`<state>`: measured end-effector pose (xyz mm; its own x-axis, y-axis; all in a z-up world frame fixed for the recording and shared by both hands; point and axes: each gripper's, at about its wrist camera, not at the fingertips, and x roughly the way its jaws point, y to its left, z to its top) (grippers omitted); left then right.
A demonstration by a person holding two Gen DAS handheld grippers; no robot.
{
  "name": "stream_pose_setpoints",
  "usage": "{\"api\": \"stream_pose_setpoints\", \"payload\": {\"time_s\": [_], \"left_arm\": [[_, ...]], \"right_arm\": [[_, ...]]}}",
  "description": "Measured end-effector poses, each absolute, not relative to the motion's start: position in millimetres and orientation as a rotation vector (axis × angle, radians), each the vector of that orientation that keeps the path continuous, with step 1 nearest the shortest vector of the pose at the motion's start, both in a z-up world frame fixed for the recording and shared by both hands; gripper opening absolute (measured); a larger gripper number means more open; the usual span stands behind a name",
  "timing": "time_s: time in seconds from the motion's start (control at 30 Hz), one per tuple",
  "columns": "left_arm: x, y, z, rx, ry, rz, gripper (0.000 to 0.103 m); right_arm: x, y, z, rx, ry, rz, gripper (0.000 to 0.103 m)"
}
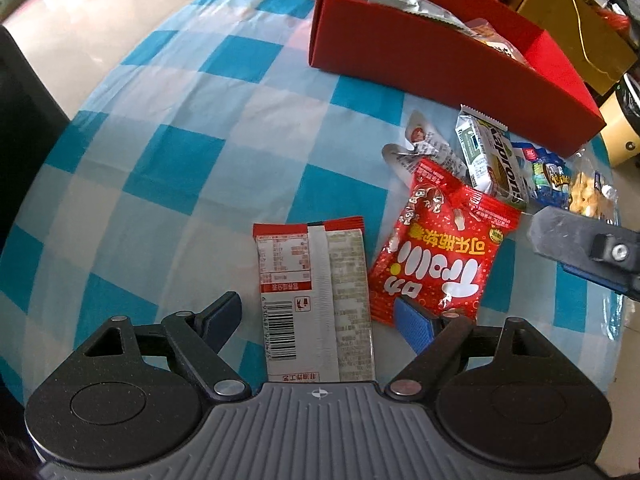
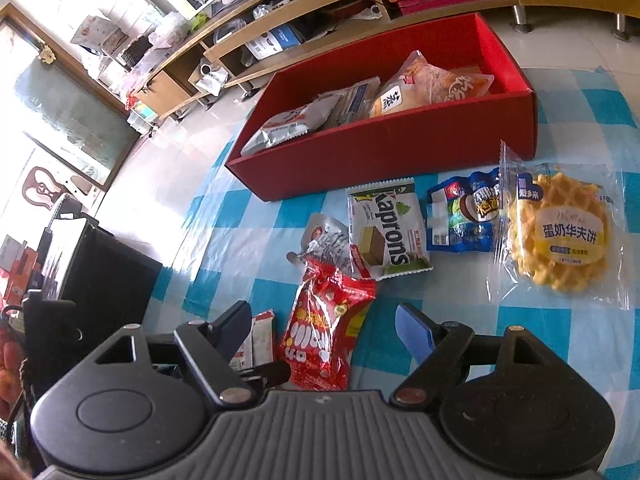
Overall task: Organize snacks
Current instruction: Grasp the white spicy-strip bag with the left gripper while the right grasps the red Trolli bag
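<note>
the left gripper's point(image 1: 318, 312) fingers gaped around the white pack point(image 1: 316, 304), the right gripper's point(image 2: 324, 328) were spread too; closing might snag the trolli bag point(image 1: 436, 248) alongside.

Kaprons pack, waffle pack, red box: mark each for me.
Kaprons pack point(image 2: 387, 229), right wrist view, on the printed front near the brand name.
Waffle pack point(image 2: 560, 236), right wrist view, on the yellow label over the waffle.
Red box point(image 2: 384, 148), right wrist view, on its near outer wall.
</note>
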<state>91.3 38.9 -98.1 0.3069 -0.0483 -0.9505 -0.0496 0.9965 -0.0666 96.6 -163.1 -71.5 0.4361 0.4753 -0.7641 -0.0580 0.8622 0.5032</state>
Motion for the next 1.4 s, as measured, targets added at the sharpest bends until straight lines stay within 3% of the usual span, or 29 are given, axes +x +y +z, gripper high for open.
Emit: {"api": "stream_pose_setpoints", "payload": {"time_s": [0.13, 0.3, 0.4, 0.53, 0.8, 0.87, 1.03, 1.1, 1.2, 1.27, 1.4], "left_arm": [[84.9, 30.6, -99.2, -0.022, 1.243, 0.011, 0.083], [77.4, 32.1, -94.9, -0.001, 1.232, 0.013, 0.065], [75.0, 38.0, -94.1, -0.020, 1.236, 0.016, 0.062], [66.9, 46.1, -93.4, -0.022, 1.241, 0.026, 0.060], [51.3, 68.0, -95.8, -0.031, 1.256, 0.066, 0.060], [50.9, 70.7, -96.1, -0.030, 1.256, 0.073, 0.060], [51.6, 71.1, -96.0, -0.029, 1.257, 0.074, 0.061], [51.1, 70.0, -95.5, -0.023, 1.254, 0.075, 0.061], [52.1, 68.6, -94.9, -0.022, 1.253, 0.070, 0.061], [51.6, 68.7, -95.0, -0.029, 1.253, 0.068, 0.061], [52.7, 69.9, -95.1, -0.040, 1.252, 0.067, 0.060]], "right_arm": [[98.7, -153.2, -79.0, 0.412, 1.109, 0.347, 0.076], [105.9, -131.8, -90.7, 0.356, 1.155, 0.340, 0.076], [111.1, -118.7, -98.0, 0.326, 1.173, 0.325, 0.077], [116.1, -100.1, -108.9, 0.287, 1.194, 0.327, 0.077], [114.5, -61.5, -115.6, 0.088, 1.116, 0.296, 0.090], [111.4, -53.7, -121.8, 0.030, 1.093, 0.294, 0.102], [106.0, -44.3, -124.6, -0.098, 1.080, 0.319, 0.102], [103.1, -45.2, -124.5, -0.130, 1.071, 0.332, 0.098], [100.1, -51.2, -120.3, -0.147, 1.059, 0.340, 0.080], [98.9, -57.0, -115.8, -0.132, 1.059, 0.340, 0.063], [96.0, -67.9, -111.7, -0.085, 1.071, 0.354, 0.055]]}}
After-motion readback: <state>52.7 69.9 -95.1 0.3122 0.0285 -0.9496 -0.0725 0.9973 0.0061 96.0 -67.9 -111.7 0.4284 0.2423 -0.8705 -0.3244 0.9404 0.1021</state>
